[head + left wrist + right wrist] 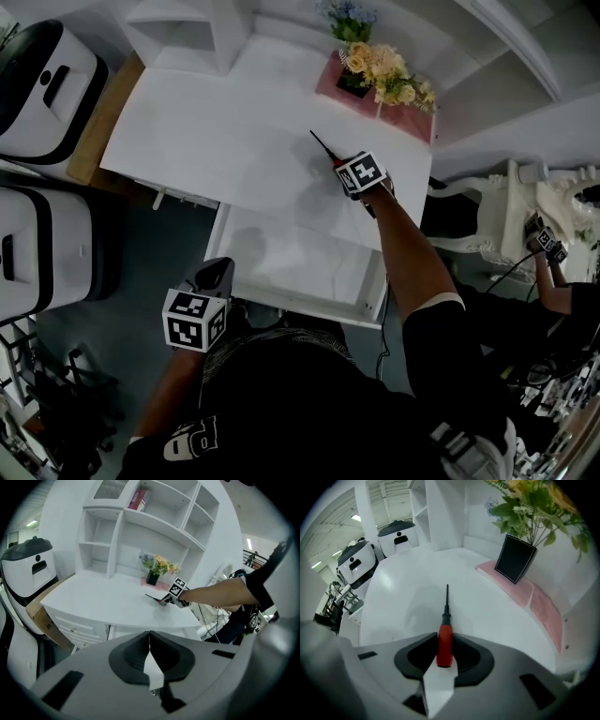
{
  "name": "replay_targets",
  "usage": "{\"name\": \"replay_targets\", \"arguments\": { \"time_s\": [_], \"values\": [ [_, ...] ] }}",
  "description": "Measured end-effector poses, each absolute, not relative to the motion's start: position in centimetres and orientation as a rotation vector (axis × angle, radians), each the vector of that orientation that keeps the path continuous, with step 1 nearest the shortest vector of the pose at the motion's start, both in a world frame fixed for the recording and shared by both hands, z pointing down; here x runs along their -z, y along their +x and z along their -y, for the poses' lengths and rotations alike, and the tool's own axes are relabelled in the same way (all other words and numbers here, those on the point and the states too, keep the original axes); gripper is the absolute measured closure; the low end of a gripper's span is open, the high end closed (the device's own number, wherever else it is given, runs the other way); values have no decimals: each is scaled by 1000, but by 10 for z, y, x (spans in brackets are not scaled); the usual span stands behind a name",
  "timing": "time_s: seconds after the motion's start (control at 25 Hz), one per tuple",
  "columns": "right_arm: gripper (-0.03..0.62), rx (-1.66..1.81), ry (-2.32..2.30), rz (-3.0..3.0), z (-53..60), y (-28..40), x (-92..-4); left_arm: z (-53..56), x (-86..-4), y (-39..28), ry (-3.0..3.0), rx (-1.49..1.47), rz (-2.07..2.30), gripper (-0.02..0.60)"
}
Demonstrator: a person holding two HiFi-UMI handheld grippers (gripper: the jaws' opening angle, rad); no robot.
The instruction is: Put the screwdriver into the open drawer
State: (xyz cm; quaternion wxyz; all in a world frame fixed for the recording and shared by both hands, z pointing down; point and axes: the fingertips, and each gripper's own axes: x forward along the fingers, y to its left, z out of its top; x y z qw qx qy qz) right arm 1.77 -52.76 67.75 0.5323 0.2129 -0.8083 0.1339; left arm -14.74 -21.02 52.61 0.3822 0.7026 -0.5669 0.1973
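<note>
The screwdriver [445,634] has a red handle and a thin black shaft, and it lies on the white desk [225,141] with its tip pointing away from me. My right gripper [445,645] is shut on the red handle, with a jaw against each side. In the head view the right gripper [339,167] is at the desk's right part, and the shaft [322,146] sticks out up-left of it. The open drawer [291,253] juts out under the desk's front edge. My left gripper [214,274] hangs shut and empty below the drawer's left corner, and its jaws [149,641] meet.
A black vase of flowers [380,75] stands on a pink mat [417,120] at the desk's back right. White shelves [140,531] rise behind the desk. White machines [47,89] stand at the left. An ornate white chair [487,220] and another person's arm [562,281] are at the right.
</note>
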Motion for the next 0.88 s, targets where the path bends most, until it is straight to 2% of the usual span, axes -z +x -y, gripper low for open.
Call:
{"name": "replay_targets", "arguments": {
  "time_s": [0.48,0.88],
  "values": [
    [487,-562,656,2014,504,29,-658,210,-517,-147,1874,-502,1406,566],
    [485,-570,731,2033,473,57,-632,212,-509,-137,1976,-514,1350,566]
  ]
}}
